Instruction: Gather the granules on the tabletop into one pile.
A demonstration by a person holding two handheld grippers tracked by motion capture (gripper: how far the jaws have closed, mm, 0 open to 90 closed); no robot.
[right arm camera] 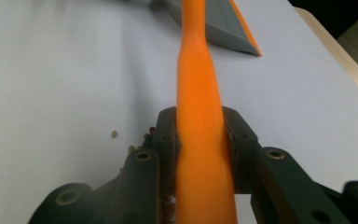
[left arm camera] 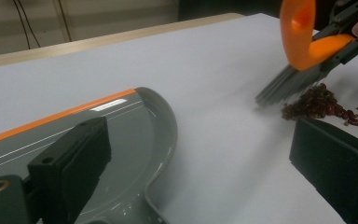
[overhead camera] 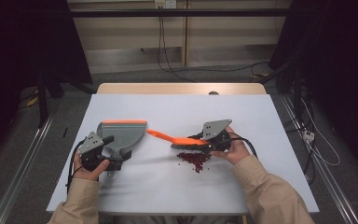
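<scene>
Two grippers work over the pale table (overhead camera: 177, 186) in the high view. The left gripper (overhead camera: 114, 161) sits at the near left, at the handle of a grey dustpan (overhead camera: 121, 133) with an orange lip lying flat; whether its jaws are closed there cannot be told from above. The right gripper (overhead camera: 205, 142) is to the right, clamped on an orange brush (overhead camera: 175, 138) whose handle points left toward the dustpan. A small pile of dark red bits (overhead camera: 195, 158) lies just near of the bristles.

In the left gripper view, the jaws stand wide apart, the dustpan (left arm camera: 121, 135) lying by the left one. Far right, the brush (left arm camera: 300, 42) has its grey bristles down beside the red bits (left arm camera: 319, 103).

In the right gripper view, both pads (right arm camera: 168, 140) press the brush handle (right arm camera: 199, 116) between them, and the dustpan (right arm camera: 223, 23) lies beyond.
</scene>
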